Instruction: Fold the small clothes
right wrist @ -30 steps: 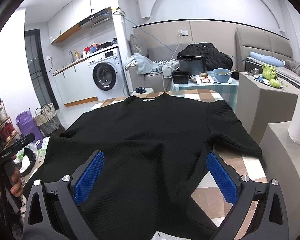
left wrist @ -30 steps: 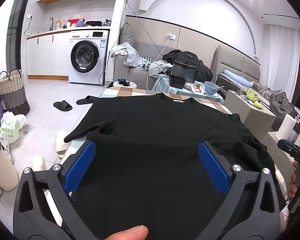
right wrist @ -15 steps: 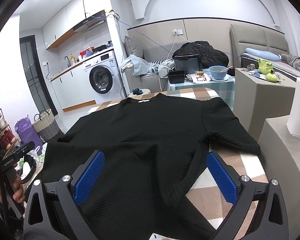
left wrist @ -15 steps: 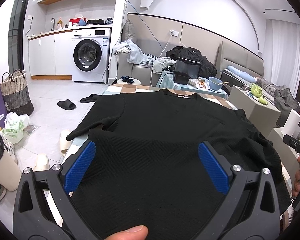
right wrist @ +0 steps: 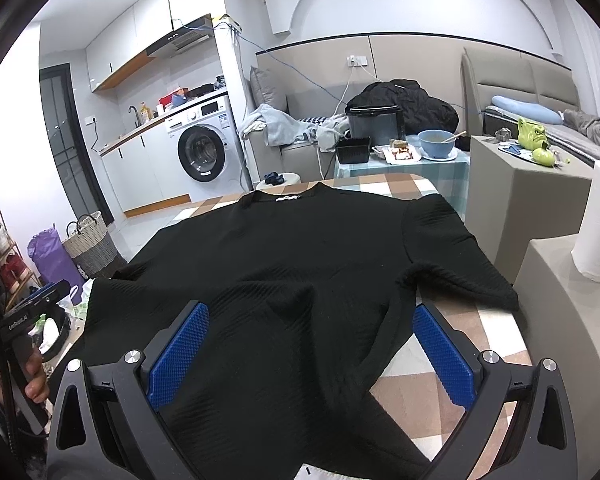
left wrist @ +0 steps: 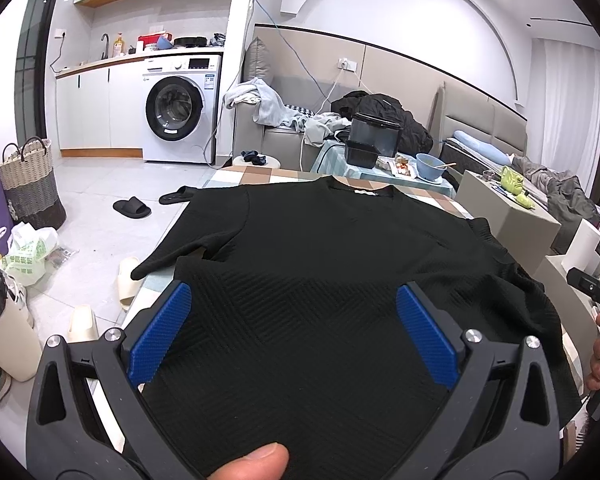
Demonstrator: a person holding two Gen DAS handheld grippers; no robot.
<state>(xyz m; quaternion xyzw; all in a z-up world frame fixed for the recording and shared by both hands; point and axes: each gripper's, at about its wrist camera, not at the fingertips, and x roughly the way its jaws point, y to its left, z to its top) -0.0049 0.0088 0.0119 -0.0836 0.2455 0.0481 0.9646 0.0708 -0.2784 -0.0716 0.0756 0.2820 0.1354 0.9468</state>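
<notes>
One black short-sleeved knit top with a ribbed chevron texture [left wrist: 320, 280] lies spread flat on the brown-and-white checked tabletop [right wrist: 452, 364], collar at the far end, hem nearest the cameras, so its long axis runs away from the person. Its sleeves reach out to either side. Judging by this, the fold has not begun; the garment is only laid out. The next move likely calls for pinching a sleeve or side edge and carrying it across the middle. The left gripper [left wrist: 292, 332] and right gripper [right wrist: 312, 344] both hover over the hem, blue pads spread wide, grasping nothing.
</notes>
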